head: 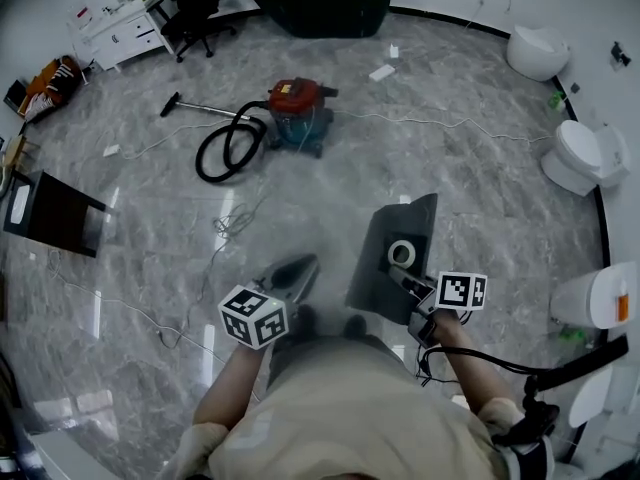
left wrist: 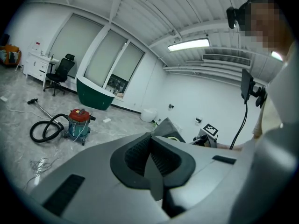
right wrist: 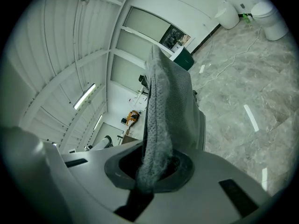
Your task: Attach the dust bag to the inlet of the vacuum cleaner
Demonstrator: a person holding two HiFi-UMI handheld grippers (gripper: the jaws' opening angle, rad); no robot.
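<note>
Beige-shirted torso (head: 350,408) fills the bottom edge of the head view; the person stands on the marble floor (head: 470,178).

- Vacuum cleaner (head: 298,118): red lid, teal drum, upright toward the far edge of the floor, well apart from the person. Black hose (head: 222,153) coils on its left. Inlet cannot be made out from here.
- Dust bag (head: 385,233): held up off the floor, just ahead of the person on the right. Grey, flat, finely textured fabric; hangs limp and creased where pinched.
- Right gripper (head: 405,276): jaws narrow, clamped on a bunched fold of the bag's fabric.
- Left gripper (head: 297,270): jaws closed together, nothing between them.
- Collar ring (head: 403,253): pale, round, on the bag's face, near the right gripper.

Risks, as judged:
1. The grip is on soft cloth only, so the bag may slip or swing and the collar may meet the inlet crooked.
2. A thin loose cord (head: 235,223) lies on the floor between person and vacuum: snag hazard.
3. The left gripper must open before it can steady the collar.
</note>
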